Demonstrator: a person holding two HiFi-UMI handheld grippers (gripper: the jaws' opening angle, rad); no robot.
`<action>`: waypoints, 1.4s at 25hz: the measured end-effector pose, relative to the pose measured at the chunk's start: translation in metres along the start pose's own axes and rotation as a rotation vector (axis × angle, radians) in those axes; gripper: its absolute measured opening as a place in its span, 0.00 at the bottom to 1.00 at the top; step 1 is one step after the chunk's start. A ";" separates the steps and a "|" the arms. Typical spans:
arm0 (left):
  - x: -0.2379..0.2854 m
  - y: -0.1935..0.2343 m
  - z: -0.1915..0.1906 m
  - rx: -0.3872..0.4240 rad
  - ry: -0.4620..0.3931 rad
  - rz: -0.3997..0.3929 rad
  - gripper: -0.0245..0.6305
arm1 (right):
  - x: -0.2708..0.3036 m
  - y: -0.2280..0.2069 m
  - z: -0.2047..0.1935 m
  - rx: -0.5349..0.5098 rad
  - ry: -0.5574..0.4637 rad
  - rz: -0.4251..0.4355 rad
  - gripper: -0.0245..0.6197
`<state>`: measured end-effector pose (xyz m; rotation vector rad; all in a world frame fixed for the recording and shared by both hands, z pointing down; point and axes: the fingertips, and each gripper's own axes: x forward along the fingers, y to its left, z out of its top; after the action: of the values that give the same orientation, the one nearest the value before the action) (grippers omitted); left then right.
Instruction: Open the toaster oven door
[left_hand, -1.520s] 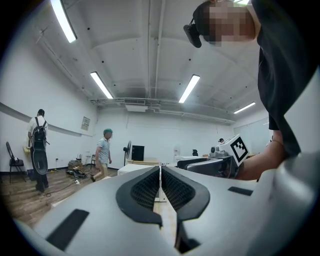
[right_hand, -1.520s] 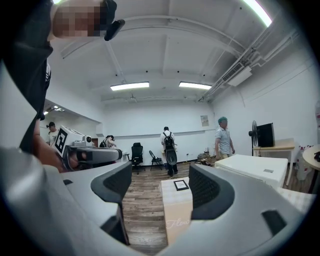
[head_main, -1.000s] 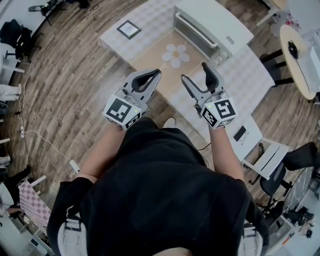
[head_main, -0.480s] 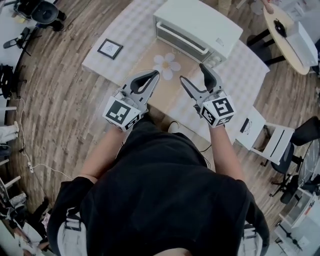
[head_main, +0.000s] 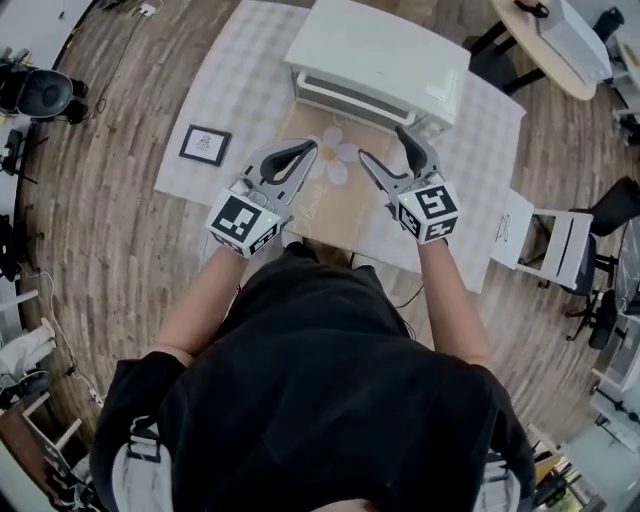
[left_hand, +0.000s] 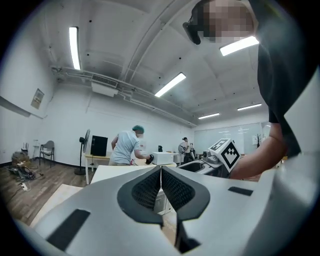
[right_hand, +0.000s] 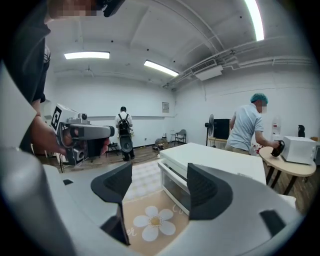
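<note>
A white toaster oven (head_main: 385, 62) stands at the far side of the table, its glass door (head_main: 352, 97) closed and facing me. In the right gripper view the oven (right_hand: 215, 165) shows with its door (right_hand: 176, 189) behind the jaws. My right gripper (head_main: 383, 145) is open and empty, hovering just short of the oven's front right. My left gripper (head_main: 308, 148) is shut on nothing, above the beige mat (head_main: 335, 195) with a daisy print. In the left gripper view my left gripper (left_hand: 161, 172) has its pads pressed together.
A checked cloth (head_main: 245, 85) covers the table. A small framed picture (head_main: 204, 144) lies at its left. A white chair (head_main: 560, 245) stands to the right and a round table (head_main: 545, 45) at the back right. People work at tables in the background (right_hand: 247, 127).
The view has swung so the oven and table sit closer and more centred ahead of me. Both grippers hold the same pose; the right one is now nearer the oven front.
</note>
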<state>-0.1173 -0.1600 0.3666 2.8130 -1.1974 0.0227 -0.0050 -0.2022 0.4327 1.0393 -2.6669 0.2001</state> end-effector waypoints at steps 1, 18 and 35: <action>0.003 0.006 -0.002 -0.002 0.003 -0.015 0.07 | 0.006 -0.003 -0.003 -0.003 0.015 -0.016 0.56; 0.039 0.054 -0.022 0.001 0.017 -0.168 0.07 | 0.066 -0.062 -0.066 -0.168 0.346 -0.163 0.56; 0.044 0.068 -0.024 -0.002 0.013 -0.185 0.07 | 0.081 -0.083 -0.097 -0.428 0.632 -0.138 0.47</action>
<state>-0.1356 -0.2369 0.3974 2.9042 -0.9293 0.0283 0.0140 -0.2934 0.5521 0.8379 -1.9463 -0.0653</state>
